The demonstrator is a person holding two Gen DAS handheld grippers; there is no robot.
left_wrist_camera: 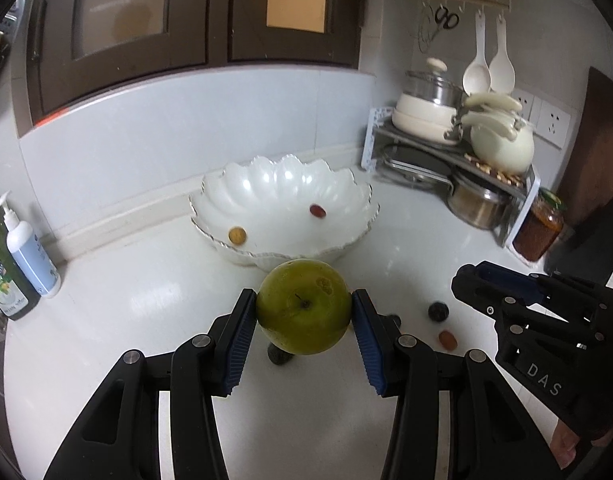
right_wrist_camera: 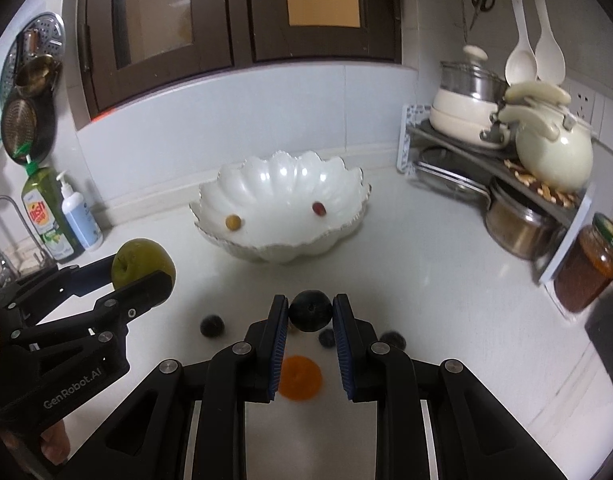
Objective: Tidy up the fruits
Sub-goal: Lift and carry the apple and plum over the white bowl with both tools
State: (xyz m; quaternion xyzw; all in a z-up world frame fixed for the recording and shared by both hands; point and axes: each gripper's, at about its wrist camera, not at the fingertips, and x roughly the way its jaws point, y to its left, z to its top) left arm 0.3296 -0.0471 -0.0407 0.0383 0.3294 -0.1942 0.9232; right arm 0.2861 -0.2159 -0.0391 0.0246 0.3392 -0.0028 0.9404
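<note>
Short of the scalloped bowl (left_wrist_camera: pixel 282 216), left tool (left_wrist_camera: pixel 304 312) clamps a green apple (left_wrist_camera: pixel 304 306), right tool (right_wrist_camera: pixel 310 314) a dark plum (right_wrist_camera: pixel 310 311); the narrow pad contact could let either round fruit slip and roll across the bench (right_wrist_camera: pixel 426 300).

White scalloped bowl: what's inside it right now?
Inside the white scalloped bowl lie two small fruits, apart from each other: a yellow one at left and a red one at right. The near rim hides the lowest part of the bowl's floor.

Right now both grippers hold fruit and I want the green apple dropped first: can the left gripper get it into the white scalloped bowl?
Probably yes. The left gripper holds the green apple clear of the counter, and nothing stands between it and the white scalloped bowl, which holds only two small fruits.
</note>
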